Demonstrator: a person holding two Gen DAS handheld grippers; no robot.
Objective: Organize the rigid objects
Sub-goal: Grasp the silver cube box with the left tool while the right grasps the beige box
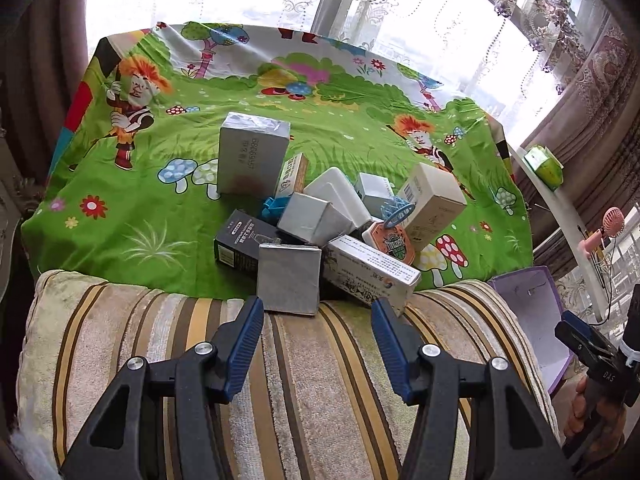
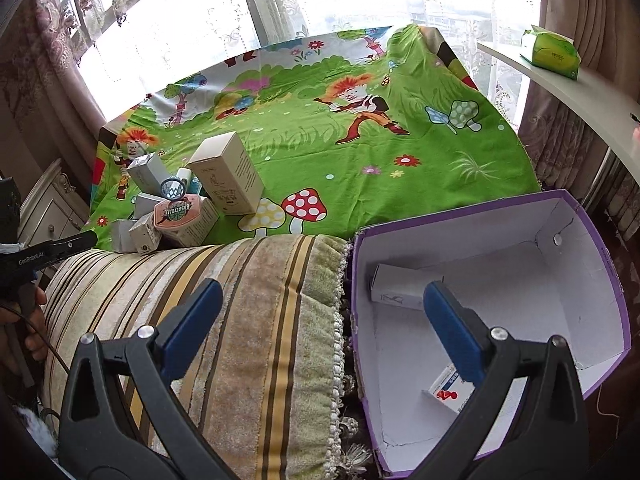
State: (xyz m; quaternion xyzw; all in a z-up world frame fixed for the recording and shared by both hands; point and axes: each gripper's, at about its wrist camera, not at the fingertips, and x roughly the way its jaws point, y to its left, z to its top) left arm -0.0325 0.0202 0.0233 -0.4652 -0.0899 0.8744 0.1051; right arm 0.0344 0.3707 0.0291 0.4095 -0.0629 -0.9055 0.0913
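Your left gripper point(image 1: 318, 310) hangs over a striped cushion point(image 1: 280, 360), its blue fingers point(image 1: 244, 344) spread apart with nothing between them. Just ahead of its tips, a heap of small boxes point(image 1: 320, 216) sits on a green cartoon cloth point(image 1: 160, 216) (silver, white and black cartons, tumbled together). The nearest, a silver box point(image 1: 289, 278), rests right at the cushion's far edge. Your right gripper point(image 2: 320, 296) is likewise open and empty, one finger over the cushion, the other over a purple-edged cardboard box point(image 2: 600, 264) to its right. Inside that lie a white carton point(image 2: 396, 288) and a red-marked packet point(image 2: 446, 390).
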